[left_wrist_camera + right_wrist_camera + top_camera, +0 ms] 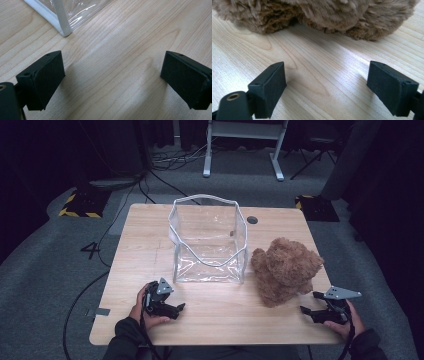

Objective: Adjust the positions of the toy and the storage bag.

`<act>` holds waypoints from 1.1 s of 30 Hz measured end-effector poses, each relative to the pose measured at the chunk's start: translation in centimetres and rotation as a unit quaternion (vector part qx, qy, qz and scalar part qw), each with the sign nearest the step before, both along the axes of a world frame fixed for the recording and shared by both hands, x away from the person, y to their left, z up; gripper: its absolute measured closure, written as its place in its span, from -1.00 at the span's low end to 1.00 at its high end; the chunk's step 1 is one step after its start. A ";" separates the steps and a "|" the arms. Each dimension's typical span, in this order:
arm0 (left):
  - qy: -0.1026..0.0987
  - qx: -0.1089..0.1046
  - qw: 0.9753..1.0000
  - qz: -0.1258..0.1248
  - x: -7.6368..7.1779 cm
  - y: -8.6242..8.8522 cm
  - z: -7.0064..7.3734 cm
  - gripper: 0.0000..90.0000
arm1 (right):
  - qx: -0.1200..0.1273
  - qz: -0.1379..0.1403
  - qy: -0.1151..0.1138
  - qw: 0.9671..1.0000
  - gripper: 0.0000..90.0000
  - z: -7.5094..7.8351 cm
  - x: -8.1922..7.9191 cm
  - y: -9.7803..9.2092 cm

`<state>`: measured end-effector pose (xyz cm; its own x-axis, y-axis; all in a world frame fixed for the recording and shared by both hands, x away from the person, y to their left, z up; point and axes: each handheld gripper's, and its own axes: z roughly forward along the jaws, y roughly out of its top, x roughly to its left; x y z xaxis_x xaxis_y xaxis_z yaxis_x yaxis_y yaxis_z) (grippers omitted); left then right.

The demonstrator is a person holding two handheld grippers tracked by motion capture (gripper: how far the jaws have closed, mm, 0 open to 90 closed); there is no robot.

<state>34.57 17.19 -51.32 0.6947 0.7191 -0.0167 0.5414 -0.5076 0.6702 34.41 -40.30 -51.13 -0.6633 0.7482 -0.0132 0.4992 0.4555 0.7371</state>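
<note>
Right gripper view: claw (325, 87) wide, empty.

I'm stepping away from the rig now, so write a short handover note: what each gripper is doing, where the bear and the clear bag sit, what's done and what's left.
Left gripper: open, holding nothing, low over the table just in front of the clear bag, near its front left corner.
Right gripper: open, holding nothing, just short of the teddy bear and aimed at it.
The bag stands upright mid-table with its mouth open and nothing visible inside. The bear lies on the table right of the bag, untouched.
Done: nothing yet.
Left, most likely: grip the bear with the right gripper, steady the bag with the left, put the bear inside.
</note>
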 end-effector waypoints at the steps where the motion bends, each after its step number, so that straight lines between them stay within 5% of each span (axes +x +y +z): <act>1: 0.000 0.000 1.000 0.000 0.0 0.0 0.0 -0.88 | 0.000 0.000 0.000 1.000 -0.66 0.0 0.0 0.0; 7: 0.000 0.001 1.000 0.002 -0.1 0.0 0.0 -0.88 | -0.005 -0.002 0.003 1.000 -0.63 0.1 -0.1 -0.2; 12: -0.001 0.002 1.000 0.001 -0.1 0.0 0.0 -0.87 | 0.020 0.005 -0.005 1.000 -0.61 0.9 -0.5 -0.5; 13: -0.001 0.001 1.000 0.001 -0.1 0.0 0.0 -0.87 | 0.023 0.002 -0.027 0.999 -0.61 2.0 -0.9 -0.6; 19: 0.001 0.002 1.000 0.007 -0.3 0.2 0.1 -0.86 | 0.041 0.016 -0.063 0.997 -0.62 4.9 -1.3 -0.2; 22: -0.010 -0.006 1.000 0.029 -0.4 0.8 0.3 -0.56 | 0.045 0.028 -0.083 0.995 -0.62 6.5 -1.2 0.4; 23: -0.012 -0.009 0.999 0.038 -0.5 0.9 0.3 -0.59 | 0.045 0.028 -0.088 0.995 -0.62 6.8 -1.2 0.6; 33: -0.025 -0.027 0.998 0.048 -0.9 2.0 0.9 -0.63 | 0.046 0.058 -0.099 0.992 -0.64 8.9 0.5 3.3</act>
